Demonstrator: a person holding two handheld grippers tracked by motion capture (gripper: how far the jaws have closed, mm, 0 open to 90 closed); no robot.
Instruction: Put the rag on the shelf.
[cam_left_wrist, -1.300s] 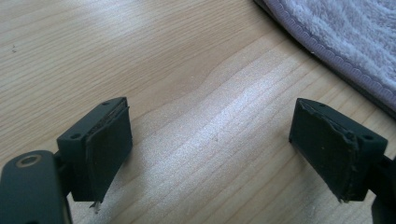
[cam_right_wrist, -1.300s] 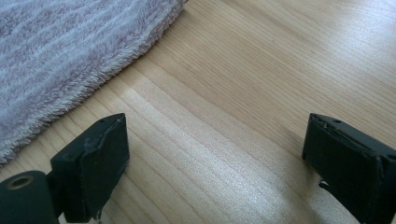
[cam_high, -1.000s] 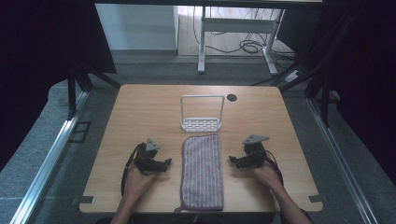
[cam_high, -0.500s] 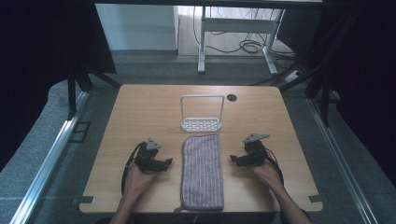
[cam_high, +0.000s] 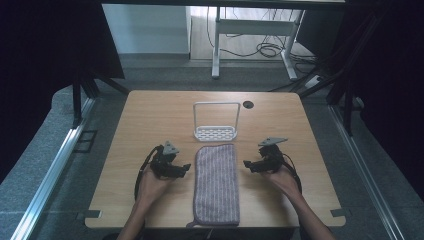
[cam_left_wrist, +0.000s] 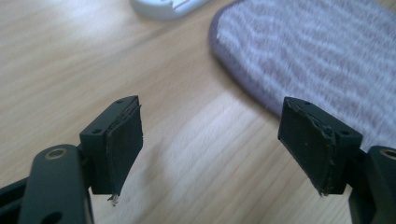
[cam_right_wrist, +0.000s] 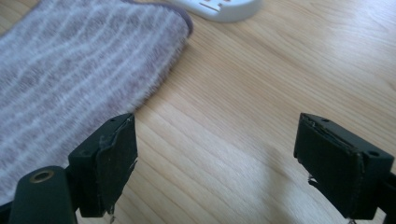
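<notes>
A light wooden table (cam_high: 150, 115) stands on grey carpet between dark curtains, with a white desk frame (cam_high: 252, 37) and loose cables on the floor beyond it. A person's forearms reach in from the near edge, each hand holding a black two-jaw gripper just above the tabletop. A striped purple-grey towel (cam_high: 216, 182) lies flat and lengthwise at the near centre of the table, one end reaching the front edge. Just beyond its far end sits a small white rack (cam_high: 216, 121) with a perforated base and an upright wire hoop, close to the towel; whether the two touch cannot be told. The left gripper (cam_high: 186, 167) hovers beside the towel's left edge, jaws spread wide apart with nothing between them. The right gripper (cam_high: 247, 164) mirrors it near the towel's right edge, jaws likewise spread and empty, pointing inward at the cloth.
</notes>
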